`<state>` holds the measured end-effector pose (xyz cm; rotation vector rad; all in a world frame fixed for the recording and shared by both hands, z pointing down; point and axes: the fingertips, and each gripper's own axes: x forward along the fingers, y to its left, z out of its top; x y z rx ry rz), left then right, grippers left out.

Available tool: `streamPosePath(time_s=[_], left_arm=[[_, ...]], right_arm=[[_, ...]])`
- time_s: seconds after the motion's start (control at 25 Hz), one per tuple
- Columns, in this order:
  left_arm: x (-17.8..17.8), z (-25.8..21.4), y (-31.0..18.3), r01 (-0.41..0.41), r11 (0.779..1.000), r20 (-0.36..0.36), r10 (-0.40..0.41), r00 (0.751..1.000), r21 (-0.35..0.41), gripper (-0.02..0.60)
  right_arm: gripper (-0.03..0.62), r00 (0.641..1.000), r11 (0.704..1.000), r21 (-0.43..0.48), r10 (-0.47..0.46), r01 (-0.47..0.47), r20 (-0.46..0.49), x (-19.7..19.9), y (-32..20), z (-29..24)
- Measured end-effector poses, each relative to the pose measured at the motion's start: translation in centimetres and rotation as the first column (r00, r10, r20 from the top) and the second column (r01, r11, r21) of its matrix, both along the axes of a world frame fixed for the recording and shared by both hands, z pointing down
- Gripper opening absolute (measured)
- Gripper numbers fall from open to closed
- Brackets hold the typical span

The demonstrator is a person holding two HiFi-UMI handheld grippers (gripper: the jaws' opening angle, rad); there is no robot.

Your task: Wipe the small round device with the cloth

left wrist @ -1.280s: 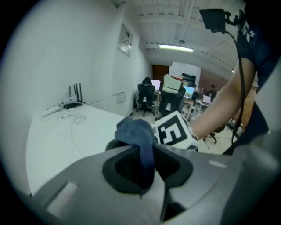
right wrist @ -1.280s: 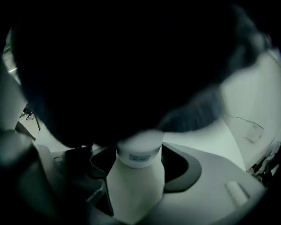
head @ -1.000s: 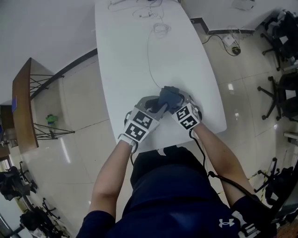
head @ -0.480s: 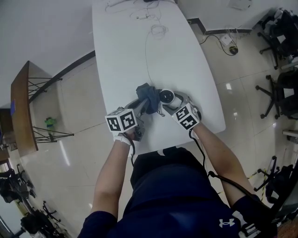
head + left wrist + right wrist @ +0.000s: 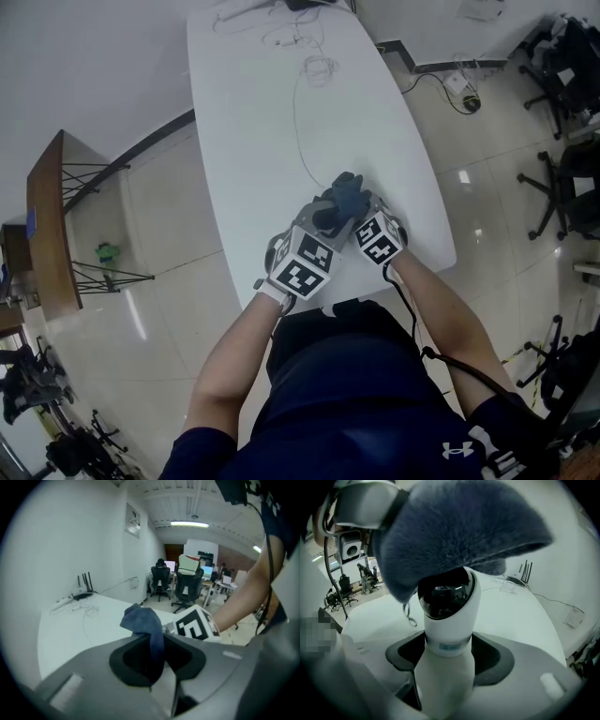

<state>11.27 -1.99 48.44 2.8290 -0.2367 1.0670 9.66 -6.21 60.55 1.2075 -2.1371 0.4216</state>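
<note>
forearms reach in from the bottom of the head view, each of my hands on a gripper close to the near edge of the white table (image 5: pixel 248 122). my left gripper (image 5: pixel 152 656) is clamped on the dark blue cloth (image 5: pixel 140 620), which rises from between the jaws into a bunched fold. my right gripper (image 5: pixel 445 667) is closed around the neck of the small round device (image 5: pixel 447 616), with one jaw pressed on each side of the white body, below its glossy black face. the cloth is draped over the top of the device and touches its head. from above, the cloth covers the device and the two marker cubes sit side by side just behind it. both are held above the table near its right edge. a thin white cable (image 5: pixel 296 131) runs from beside the grippers toward the far end, where loose cords (image 5: pixel 281 23) lie in a tangle. beyond the table, office chairs (image 5: pixel 572 197) stand on the shiny floor.
</note>
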Motion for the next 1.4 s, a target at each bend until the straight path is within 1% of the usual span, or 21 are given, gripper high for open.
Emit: streamPosePath(time_s=[0.08,0.16,0.24,0.36,0.44,0.56,0.6,0.64,0.68,0.72,0.76,0.8,0.84,0.92,0.96,1.0,1.04,1.12,1.28,1.32,1.4], left_arm=[[0.4,0.0,1.4,-0.048,0.993,0.003,0.048,0.999,-0.105,0.08],[0.5,0.1,1.4,-0.067,0.985,0.029,0.072,0.997,-0.162,0.079],[0.7,0.2,0.4,-0.052,0.974,0.053,0.065,0.996,-0.22,0.08],[1.2,0.2,-2.3,0.01,0.942,0.072,0.016,0.997,-0.335,0.08],[1.2,0.2,-4.5,0.062,0.9,0.064,-0.038,0.997,-0.431,0.08],[0.4,0.7,-8.6,0.17,0.8,0.063,-0.163,0.985,-0.576,0.08],[-0.3,1.4,-10.1,0.215,0.769,0.083,-0.208,0.975,-0.601,0.08],[-1.3,2.2,-11.6,0.264,0.747,0.115,-0.247,0.962,-0.611,0.08],[-2.5,3.3,-12.8,0.31,0.735,0.156,-0.273,0.949,-0.603,0.08],[-3.7,4.4,-13.8,0.345,0.739,0.199,-0.283,0.938,-0.579,0.08],[-4.9,5.3,-14.3,0.363,0.758,0.232,-0.28,0.932,-0.542,0.08],[-5.7,5.8,-14.5,0.358,0.79,0.25,-0.265,0.931,-0.498,0.08],[-6.2,6.1,-14.3,0.332,0.828,0.253,-0.237,0.938,-0.452,0.08],[-6.3,6.4,-12.3,0.215,0.908,0.243,-0.131,0.961,-0.361,0.08],[-6.0,6.7,-10.7,0.135,0.938,0.244,-0.057,0.968,-0.319,0.079],[-5.6,7.1,-9.1,0.057,0.958,0.25,0.016,0.968,-0.282,0.08],[-5.1,7.5,-7.7,-0.004,0.967,0.256,0.071,0.964,-0.253,0.08],[-3.9,7.9,-6.1,-0.053,0.97,0.236,0.11,0.965,-0.236,0.079],[-2.9,5.1,-6.9,-0.014,0.968,0.126,0.048,0.991,-0.252,0.077],[-2.6,3.8,-7.2,-0.025,0.972,0.105,0.051,0.993,-0.234,0.077],[-1.7,1.1,-7.3,-0.085,0.979,0.065,0.099,0.993,-0.188,0.077]], right_arm=[[0.316,1.0,1.0,0.005,0.002,-0.002,-0.006,0.1,-0.1,-0.2],[0.316,1.0,1.0,0.002,0.0,0.0,-0.006,0.1,0.1,-0.1],[0.316,1.0,1.0,-0.001,-0.001,0.001,-0.006,0.0,0.1,0.1],[0.316,1.0,1.0,0.001,0.0,0.0,-0.012,0.0,-0.1,-0.1],[0.315,1.0,1.0,0.003,-0.002,0.002,-0.018,-0.2,-0.1,-0.2],[0.315,1.0,1.0,0.001,-0.009,0.009,-0.028,-0.3,-0.1,-0.1],[0.316,1.0,1.0,-0.001,-0.011,0.011,-0.029,-0.3,0.0,0.0],[0.316,1.0,1.0,-0.003,-0.012,0.012,-0.028,-0.3,0.0,0.0],[0.316,1.0,1.0,-0.004,-0.012,0.011,-0.027,-0.2,0.1,0.1],[0.316,1.0,1.0,-0.005,-0.009,0.009,-0.026,-0.2,0.1,0.2],[0.314,1.0,1.0,-0.005,-0.005,0.005,-0.024,-0.2,0.2,0.2],[0.314,1.0,1.0,-0.005,0.0,0.0,-0.022,-0.1,0.3,0.2],[0.314,1.0,1.0,-0.005,0.006,-0.006,-0.021,-0.1,0.3,0.3],[0.314,1.0,1.0,-0.007,0.018,-0.018,-0.02,0.0,0.5,0.3],[0.314,1.0,1.0,-0.008,0.024,-0.024,-0.019,0.0,0.5,0.4],[0.314,0.999,0.999,-0.01,0.031,-0.031,-0.019,0.1,0.6,0.4],[0.314,0.999,0.999,-0.012,0.039,-0.039,-0.019,0.1,0.6,0.4],[0.314,0.998,0.998,-0.019,0.059,-0.059,-0.02,0.3,0.6,0.5],[0.314,0.996,0.996,-0.025,0.08,-0.081,-0.031,0.7,0.5,0.5],[0.314,0.996,0.996,-0.026,0.082,-0.083,-0.035,0.8,0.5,0.4],[0.314,0.995,0.995,-0.029,0.089,-0.09,-0.04,0.8,0.5,0.4]])
